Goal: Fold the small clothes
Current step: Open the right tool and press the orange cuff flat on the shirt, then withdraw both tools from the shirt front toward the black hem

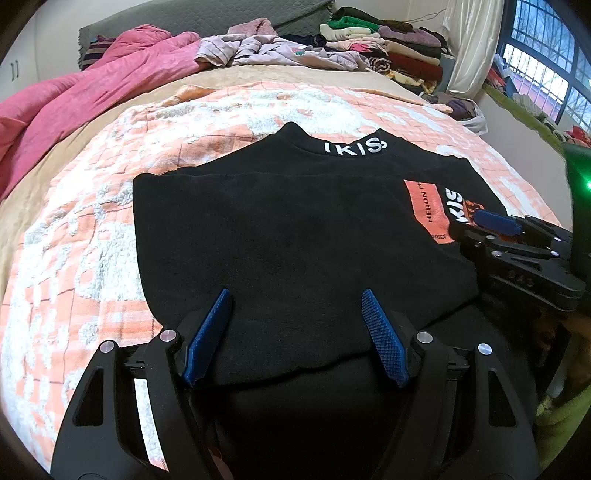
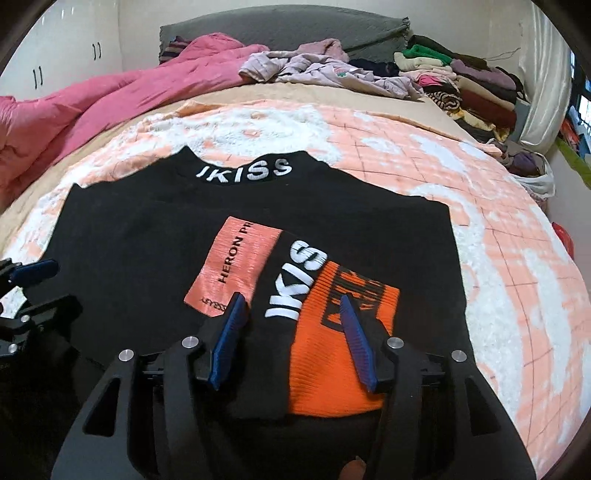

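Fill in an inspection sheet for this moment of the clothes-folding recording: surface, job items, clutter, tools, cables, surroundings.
Surface: bed covered by an orange-and-white blanket.
Job's things: black sweatshirt lying flat, collar away from the cameras, sides folded in; an orange cuff lies on top near the right tool.
Clutter: pink quilt, crumpled lilac clothes, stack of folded clothes at the far end of the bed.
Grippers: left tool open over the near hem; right tool open over the orange cuff; neither grips cloth.
Cables: nothing seen.
Surroundings: grey headboard, white cupboards, window.
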Motion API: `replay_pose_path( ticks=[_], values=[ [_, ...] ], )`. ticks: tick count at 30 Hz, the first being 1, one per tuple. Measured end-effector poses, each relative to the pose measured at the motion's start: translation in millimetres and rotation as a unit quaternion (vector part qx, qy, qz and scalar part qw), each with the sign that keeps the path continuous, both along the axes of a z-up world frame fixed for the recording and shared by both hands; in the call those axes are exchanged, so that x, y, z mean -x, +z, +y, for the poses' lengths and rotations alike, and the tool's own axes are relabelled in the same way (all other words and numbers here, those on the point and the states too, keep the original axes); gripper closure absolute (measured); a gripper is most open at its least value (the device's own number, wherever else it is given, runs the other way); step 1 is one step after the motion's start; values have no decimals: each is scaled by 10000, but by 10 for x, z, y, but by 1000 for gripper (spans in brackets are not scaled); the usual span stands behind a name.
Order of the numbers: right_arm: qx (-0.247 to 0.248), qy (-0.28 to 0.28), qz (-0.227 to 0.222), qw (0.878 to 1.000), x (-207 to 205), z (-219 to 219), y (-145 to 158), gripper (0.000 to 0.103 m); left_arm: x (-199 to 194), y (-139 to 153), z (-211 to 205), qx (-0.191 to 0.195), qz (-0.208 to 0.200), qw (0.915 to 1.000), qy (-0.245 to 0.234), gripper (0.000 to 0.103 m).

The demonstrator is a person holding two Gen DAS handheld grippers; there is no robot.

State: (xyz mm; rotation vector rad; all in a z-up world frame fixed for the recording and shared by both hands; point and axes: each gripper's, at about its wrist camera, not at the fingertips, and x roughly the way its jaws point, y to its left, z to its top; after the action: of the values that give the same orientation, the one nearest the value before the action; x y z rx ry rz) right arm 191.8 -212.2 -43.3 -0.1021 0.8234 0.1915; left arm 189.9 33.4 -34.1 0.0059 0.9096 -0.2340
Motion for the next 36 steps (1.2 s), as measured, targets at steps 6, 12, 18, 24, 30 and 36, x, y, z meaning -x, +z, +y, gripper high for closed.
replay_pose_path(
  ticks=[6,12,18,24,30,36],
  values=[
    [-413,-157,-373,9983,122,-169,260,37,3,20,4,3,-8,10000,4,38],
    [-579,-319,-491,9966,174,-271,384,18,19,97,29,92,-43,9999,24,38],
    [-680,-377,-584,9953,198,-307,449,10,70,225,81,174,-162,9997,77,37],
    [-738,-346,-632,9947,239,-300,499,9,121,349,137,148,-328,9992,150,19],
    [-800,-271,-694,9940,311,-295,588,8,193,445,207,161,-423,9986,289,11],
    [-806,-139,-735,9939,422,-268,699,5,344,529,271,227,-403,9979,456,10]
  ],
)
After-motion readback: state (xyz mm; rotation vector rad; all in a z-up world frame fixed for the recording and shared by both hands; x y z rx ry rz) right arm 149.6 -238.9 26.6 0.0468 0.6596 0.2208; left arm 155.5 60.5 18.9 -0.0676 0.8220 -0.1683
